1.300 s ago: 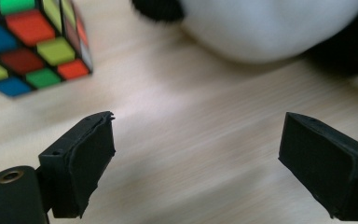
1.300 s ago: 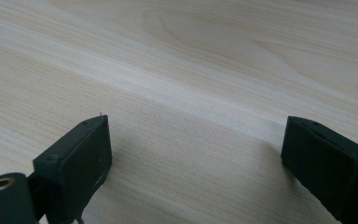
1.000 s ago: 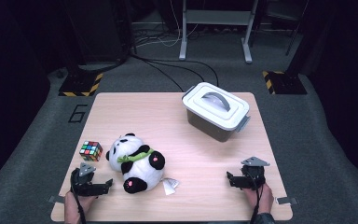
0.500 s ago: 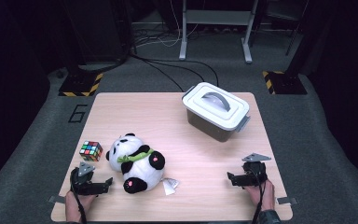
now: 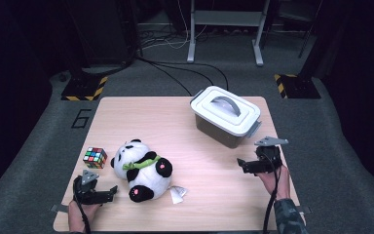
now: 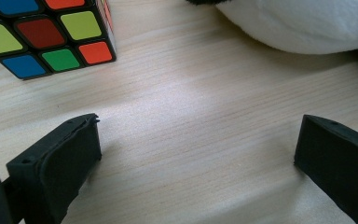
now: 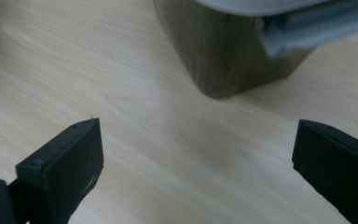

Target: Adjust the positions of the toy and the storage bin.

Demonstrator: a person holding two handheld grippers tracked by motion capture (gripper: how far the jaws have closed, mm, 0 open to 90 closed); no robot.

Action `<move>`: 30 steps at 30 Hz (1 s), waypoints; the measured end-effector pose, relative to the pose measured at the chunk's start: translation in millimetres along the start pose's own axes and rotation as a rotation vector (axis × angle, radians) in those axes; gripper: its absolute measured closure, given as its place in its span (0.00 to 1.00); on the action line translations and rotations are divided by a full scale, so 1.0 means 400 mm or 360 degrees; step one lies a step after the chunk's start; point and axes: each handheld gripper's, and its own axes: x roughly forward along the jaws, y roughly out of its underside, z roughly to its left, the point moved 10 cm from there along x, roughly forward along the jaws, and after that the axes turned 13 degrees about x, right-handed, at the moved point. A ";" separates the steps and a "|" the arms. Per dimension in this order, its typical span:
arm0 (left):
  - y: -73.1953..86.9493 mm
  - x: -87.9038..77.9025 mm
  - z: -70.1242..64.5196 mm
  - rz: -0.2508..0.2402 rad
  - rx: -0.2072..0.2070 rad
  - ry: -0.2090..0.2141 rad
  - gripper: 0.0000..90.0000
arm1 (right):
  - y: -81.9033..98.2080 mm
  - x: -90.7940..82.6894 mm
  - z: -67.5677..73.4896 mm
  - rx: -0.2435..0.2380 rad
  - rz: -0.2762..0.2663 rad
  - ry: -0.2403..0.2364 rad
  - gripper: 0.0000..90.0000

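A black-and-white panda plush (image 5: 141,170) with a green scarf lies on its back at the front left of the wooden table (image 5: 175,126). A Rubik's cube (image 5: 95,157) sits just left of it. My left gripper (image 5: 111,191) rests on the table near the panda's feet, open and empty; its own view has the cube (image 6: 46,35) ahead on the left and the panda's white fur (image 6: 303,23) ahead on the right. My right gripper (image 5: 241,165) hovers in front of the lidded grey box (image 5: 226,117). Its jaws have just been opening and nothing is between them (image 7: 196,128).
The box (image 7: 233,51) has a white lid with a handle and side latches (image 7: 317,23). A small white tag (image 5: 177,195) lies by the panda's foot. Bare wood spans the table's middle and back left. Cables and stand legs sit on the floor beyond.
My right gripper has risen off the table and moved a little toward the box. The left gripper, panda, cube and box have stayed put.
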 end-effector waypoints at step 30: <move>0.005 -0.005 -0.002 0.0015 0.0016 0.0004 0.00 | -0.237 0.098 -0.035 -0.0054 0.0000 0.0024 0.11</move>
